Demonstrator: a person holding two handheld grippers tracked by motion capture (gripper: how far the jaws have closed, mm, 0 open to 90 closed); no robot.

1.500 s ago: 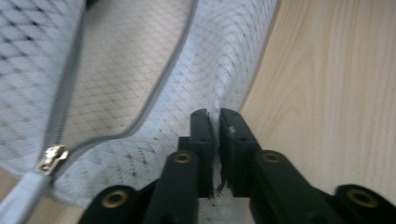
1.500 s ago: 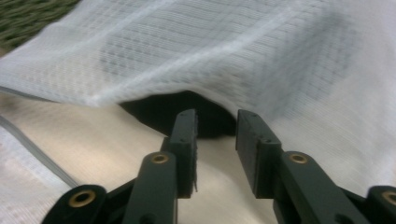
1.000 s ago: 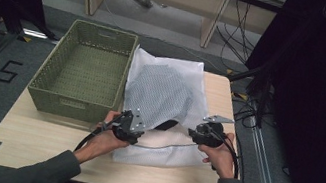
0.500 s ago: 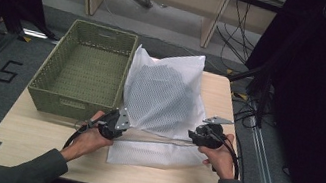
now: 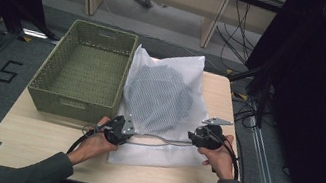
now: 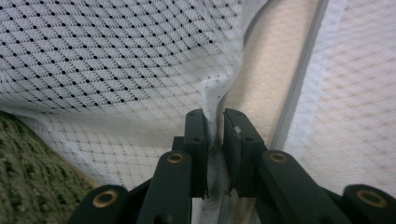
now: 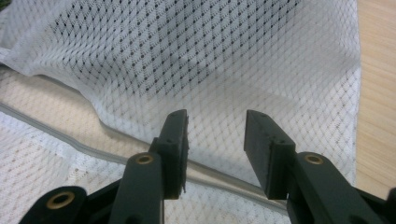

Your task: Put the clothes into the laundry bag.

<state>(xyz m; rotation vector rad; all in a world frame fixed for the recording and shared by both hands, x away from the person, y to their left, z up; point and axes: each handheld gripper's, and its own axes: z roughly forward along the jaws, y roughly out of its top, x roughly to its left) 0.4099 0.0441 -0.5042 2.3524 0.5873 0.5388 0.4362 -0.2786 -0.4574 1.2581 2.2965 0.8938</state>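
Beside the basket: white mesh bag [image 5: 165, 97] lies flat on the worktop [image 5: 41, 138], its left edge against the green basket [image 5: 84, 70].
Change: left claw [image 6: 215, 128] has slid back toward the basket's near corner, its jaws reopening a touch, bag's zipper hem pinched between them.
Right claw [image 7: 215, 133]: half open over mesh, gripping nothing.
Room: bare worktop in front of the basket.

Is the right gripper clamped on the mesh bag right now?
No: in the right gripper view the right gripper stands open with a clear gap between its jaws, above the white mesh bag and pinching none of it.
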